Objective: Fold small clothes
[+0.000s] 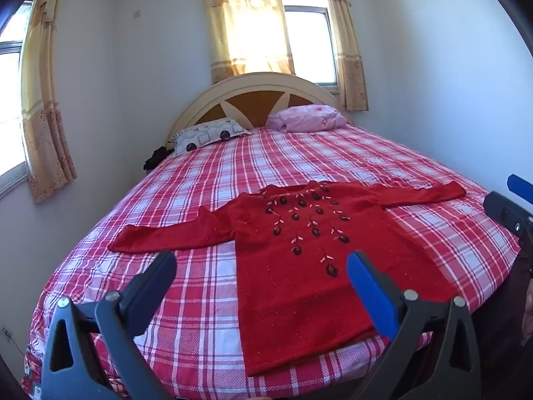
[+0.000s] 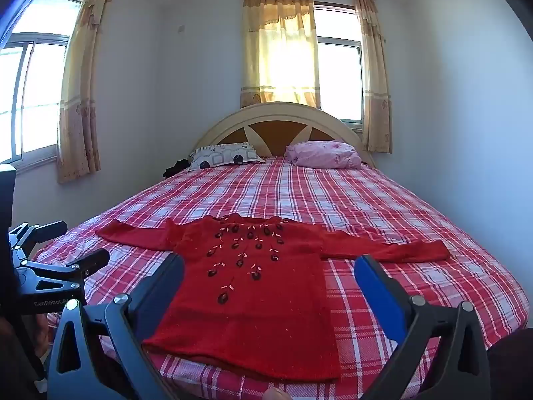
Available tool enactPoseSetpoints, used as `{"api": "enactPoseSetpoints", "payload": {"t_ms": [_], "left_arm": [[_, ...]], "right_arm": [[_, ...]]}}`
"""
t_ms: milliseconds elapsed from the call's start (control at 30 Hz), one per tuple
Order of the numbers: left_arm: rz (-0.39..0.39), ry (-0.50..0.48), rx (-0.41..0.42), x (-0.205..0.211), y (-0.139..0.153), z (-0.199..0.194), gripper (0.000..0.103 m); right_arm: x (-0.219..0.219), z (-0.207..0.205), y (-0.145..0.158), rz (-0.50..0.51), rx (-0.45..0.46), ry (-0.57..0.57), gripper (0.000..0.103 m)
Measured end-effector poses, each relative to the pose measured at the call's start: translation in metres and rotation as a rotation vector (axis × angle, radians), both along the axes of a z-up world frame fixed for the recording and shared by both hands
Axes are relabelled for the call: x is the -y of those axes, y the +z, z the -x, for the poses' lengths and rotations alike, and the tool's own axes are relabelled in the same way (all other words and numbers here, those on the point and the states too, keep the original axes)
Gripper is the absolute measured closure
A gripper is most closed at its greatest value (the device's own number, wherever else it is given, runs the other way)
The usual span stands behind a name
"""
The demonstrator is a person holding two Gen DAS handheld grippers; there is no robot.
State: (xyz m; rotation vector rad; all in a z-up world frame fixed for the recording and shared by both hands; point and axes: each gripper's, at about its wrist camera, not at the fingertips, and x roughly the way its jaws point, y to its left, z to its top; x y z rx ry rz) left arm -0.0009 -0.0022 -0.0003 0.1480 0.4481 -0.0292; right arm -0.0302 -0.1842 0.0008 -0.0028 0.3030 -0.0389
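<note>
A small red knitted sweater (image 1: 299,266) with dark beads and pink stitches on its chest lies flat on the bed, front up, both sleeves spread wide, hem toward me. The right wrist view shows the same sweater (image 2: 253,306). My left gripper (image 1: 261,260) hangs open above the hem area, nothing between its fingers. My right gripper (image 2: 269,263) is open too, held over the sweater's lower half without touching it. The right gripper (image 1: 513,213) shows at the right edge of the left wrist view, and the left gripper (image 2: 60,266) at the left edge of the right wrist view.
The bed (image 1: 200,180) has a red and white checked cover. Two pillows (image 1: 210,135) (image 1: 306,118) lie by the arched headboard (image 1: 263,90). A dark bundle (image 1: 156,160) sits at the bed's far left side. Walls and curtained windows surround the bed.
</note>
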Motion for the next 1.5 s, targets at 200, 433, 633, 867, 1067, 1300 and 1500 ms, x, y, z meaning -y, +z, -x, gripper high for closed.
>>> {"api": "enactPoseSetpoints", "payload": {"t_ms": [200, 433, 633, 867, 1067, 1300, 1500], "left_arm": [[0.039, 0.005, -0.006, -0.007, -0.002, -0.001, 0.0], [0.037, 0.01, -0.013, -0.007, -0.002, -0.004, 0.0], [0.039, 0.012, -0.01, -0.006, -0.002, -0.004, 0.0], [0.04, 0.012, -0.006, -0.007, -0.001, -0.005, 0.0], [0.043, 0.011, -0.001, -0.007, -0.001, -0.004, 0.0], [0.05, 0.018, 0.006, -0.008, 0.0, -0.003, 0.0], [0.056, 0.02, 0.007, -0.009, 0.001, -0.003, 0.0]], "right_arm": [[0.0, 0.0, 0.0, -0.004, 0.005, 0.0, 0.001], [0.002, 0.002, -0.002, -0.002, 0.003, -0.002, 0.001], [0.002, 0.001, -0.002, -0.002, -0.001, -0.002, 0.001], [0.002, -0.003, -0.001, -0.002, -0.005, -0.006, 0.001], [0.001, -0.004, -0.002, 0.0, -0.004, -0.007, 0.001], [0.002, -0.004, -0.002, -0.004, -0.005, -0.007, 0.001], [0.0, -0.004, -0.003, -0.001, -0.007, -0.009, 0.001]]}}
